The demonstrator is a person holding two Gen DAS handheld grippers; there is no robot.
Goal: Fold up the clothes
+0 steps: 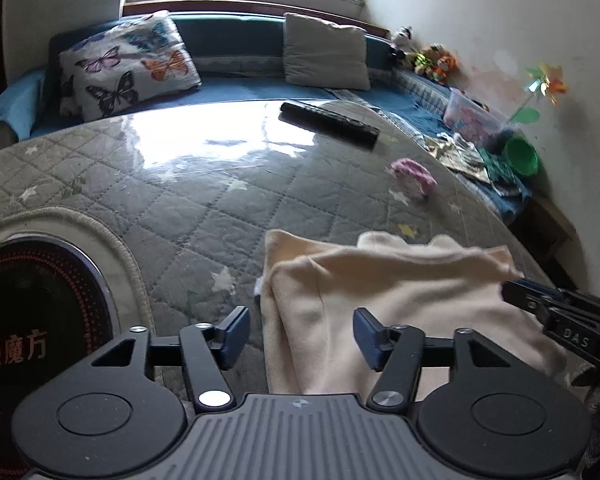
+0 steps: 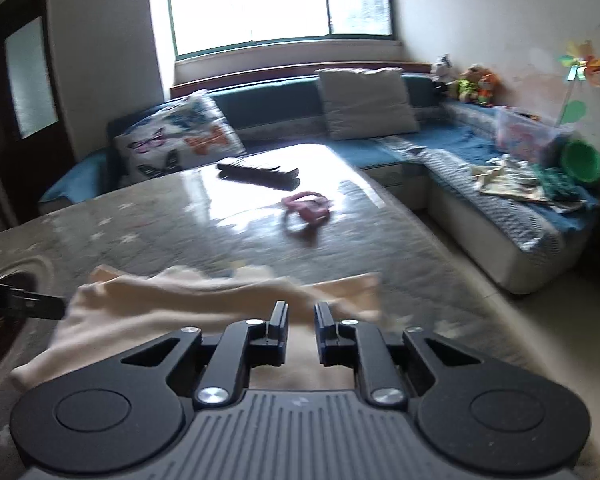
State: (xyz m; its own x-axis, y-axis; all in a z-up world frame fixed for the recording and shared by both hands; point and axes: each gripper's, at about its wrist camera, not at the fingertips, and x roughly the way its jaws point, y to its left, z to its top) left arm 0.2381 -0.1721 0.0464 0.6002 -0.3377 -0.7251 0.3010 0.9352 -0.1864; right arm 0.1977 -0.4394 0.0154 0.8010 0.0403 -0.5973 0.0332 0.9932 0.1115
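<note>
Here, quilted table before a sofa; left tongs wide, right tongs narrow.

Both wrist cameras look low and close across the table toward the window at 12 o'clock, sharing the cloth, sofa and pillows.

The right wrist view is smeared, so the cream garment has no readable far edge, and the pink thing beyond it is just a blob (hair tie? can't tell). In the left wrist view the garment's near end runs under the left hand-held gripper, and the round heater is cut off at the picture's left edge.
</note>
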